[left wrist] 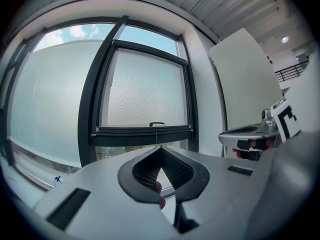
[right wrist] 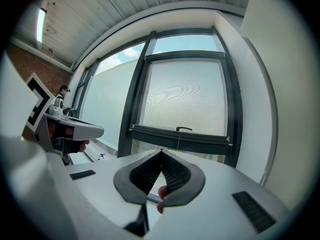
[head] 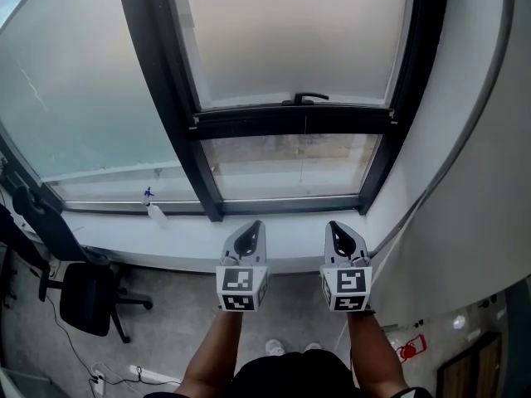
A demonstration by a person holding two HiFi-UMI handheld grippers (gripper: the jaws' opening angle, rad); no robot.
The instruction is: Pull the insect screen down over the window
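1. Insect screen [head: 290, 31]: a pale mesh sheet hanging flat in the right-hand window [head: 290, 166], already covering its upper part. Clear glass was left open between the screen and the sill [head: 191, 235].
2. Bottom bar [head: 290, 123]: a dark rail closing the lower edge of the screen. Its long axis ran level, left to right, from one side of the frame [head: 158, 98] to the other. Travel would be straight down.
3. Handle [head: 305, 98]: a small dark loop on the bar, near its middle, lying along the bar.
4. Left gripper [head: 251, 226]: held below the sill and well apart from the bar, pointing at the window. Its fingers [left wrist: 142, 171] were pressed together with nothing between them.
5. Right gripper [head: 336, 225]: just beside the left, in the same pose, closed and empty.
6. Step in hand, as judged: the reach to the bar. Done well, the fingers would open first and take the handle at mid-bar. The pull should then run straight down with the bar kept level, since a skewed bar could bind in the side tracks.
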